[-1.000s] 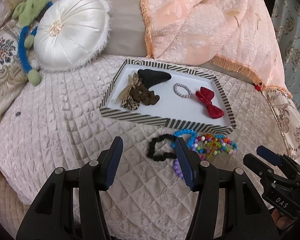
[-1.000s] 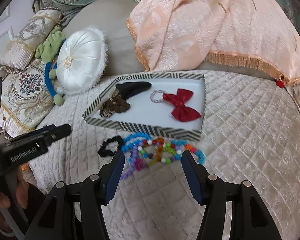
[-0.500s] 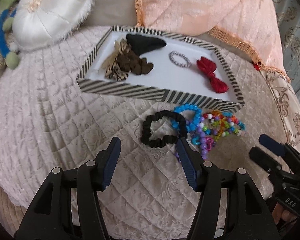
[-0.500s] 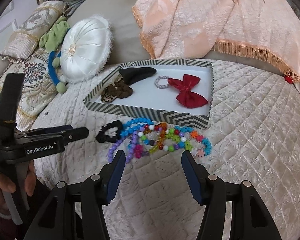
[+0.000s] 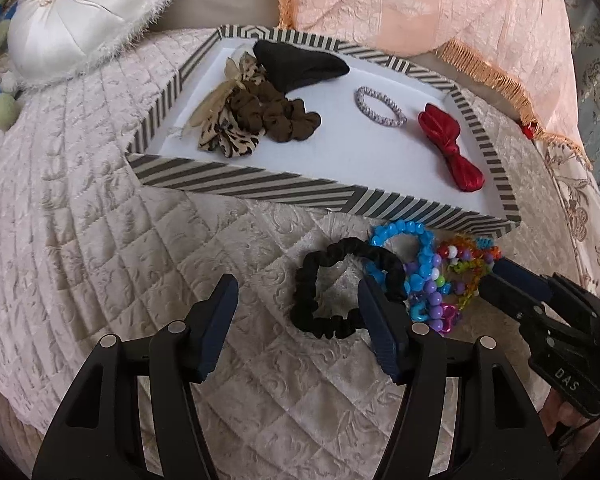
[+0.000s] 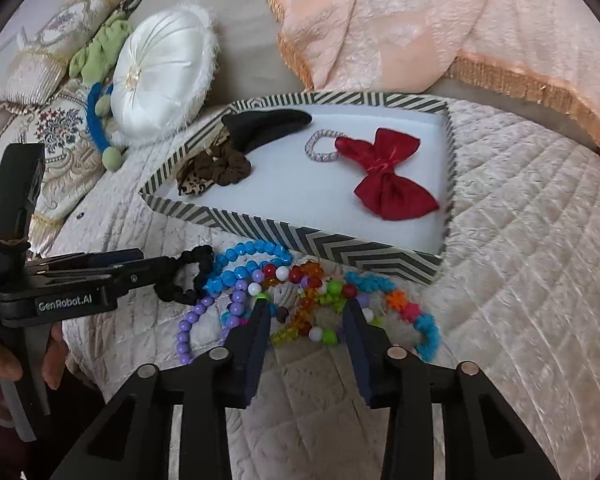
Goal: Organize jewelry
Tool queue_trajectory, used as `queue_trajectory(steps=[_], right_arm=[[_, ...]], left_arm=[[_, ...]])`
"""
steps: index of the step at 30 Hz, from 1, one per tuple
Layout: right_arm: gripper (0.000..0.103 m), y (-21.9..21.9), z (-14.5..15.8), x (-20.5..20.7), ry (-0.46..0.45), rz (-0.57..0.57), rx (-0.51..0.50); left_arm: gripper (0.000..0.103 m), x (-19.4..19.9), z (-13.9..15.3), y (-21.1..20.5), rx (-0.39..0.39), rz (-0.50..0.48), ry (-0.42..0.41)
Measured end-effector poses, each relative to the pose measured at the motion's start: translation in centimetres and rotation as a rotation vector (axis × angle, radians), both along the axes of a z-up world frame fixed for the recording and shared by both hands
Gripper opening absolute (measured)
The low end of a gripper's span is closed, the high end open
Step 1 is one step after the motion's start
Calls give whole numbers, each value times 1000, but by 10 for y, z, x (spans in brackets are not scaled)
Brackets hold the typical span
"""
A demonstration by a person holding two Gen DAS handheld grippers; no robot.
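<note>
Both lowered; left hand-held gripper reads "GenRobot.AI".

tray: on quilt | bracelets: before tray

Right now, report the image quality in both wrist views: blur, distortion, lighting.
Left wrist view: sharp, soft even daylight, strong fisheye bending the striped tray, dark corners. Right wrist view: equally lit, quilt slightly smeared at right edge, beads crisp.

Quilted cream bedspread across most of frame. Round white satin cushion upper left, embroidered pillows far left. Peach fringed throw upper right. Soft daylight, no hard shadows.
</note>
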State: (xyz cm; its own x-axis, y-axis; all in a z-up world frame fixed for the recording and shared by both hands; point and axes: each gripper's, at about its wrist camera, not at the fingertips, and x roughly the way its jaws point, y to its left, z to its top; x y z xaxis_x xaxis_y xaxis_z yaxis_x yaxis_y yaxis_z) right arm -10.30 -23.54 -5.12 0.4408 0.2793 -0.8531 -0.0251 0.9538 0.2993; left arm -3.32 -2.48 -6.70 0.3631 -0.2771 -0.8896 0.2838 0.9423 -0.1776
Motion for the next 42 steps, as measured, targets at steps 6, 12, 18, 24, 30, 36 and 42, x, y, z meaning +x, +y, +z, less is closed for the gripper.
queue_trajectory(steps=[6, 12, 18, 24, 30, 36, 42], right_arm=[[14, -2, -12, 13, 15, 2, 27], [9, -5, -5, 13, -7, -4, 77], [9, -9, 29, 5, -80, -4, 137], [8, -14, 59, -5, -134, -5, 165], [8, -18, 85, -14, -184, -9, 177], [9, -24, 97, -19, -207, -21, 174], [8, -27, 104, -21, -218, -23, 171]], left_arm=[[61, 7, -11, 2, -29, 19, 22], [12, 8, -12, 2, -32, 15, 15], [8, 2, 3, 7, -80, 16, -6], [8, -7, 21, 11, -100, 16, -37], [8, -16, 36, 9, -118, 2, -60], [8, -22, 52, 8, -125, -11, -77], [8, -25, 67, 4, -94, -19, -102]])
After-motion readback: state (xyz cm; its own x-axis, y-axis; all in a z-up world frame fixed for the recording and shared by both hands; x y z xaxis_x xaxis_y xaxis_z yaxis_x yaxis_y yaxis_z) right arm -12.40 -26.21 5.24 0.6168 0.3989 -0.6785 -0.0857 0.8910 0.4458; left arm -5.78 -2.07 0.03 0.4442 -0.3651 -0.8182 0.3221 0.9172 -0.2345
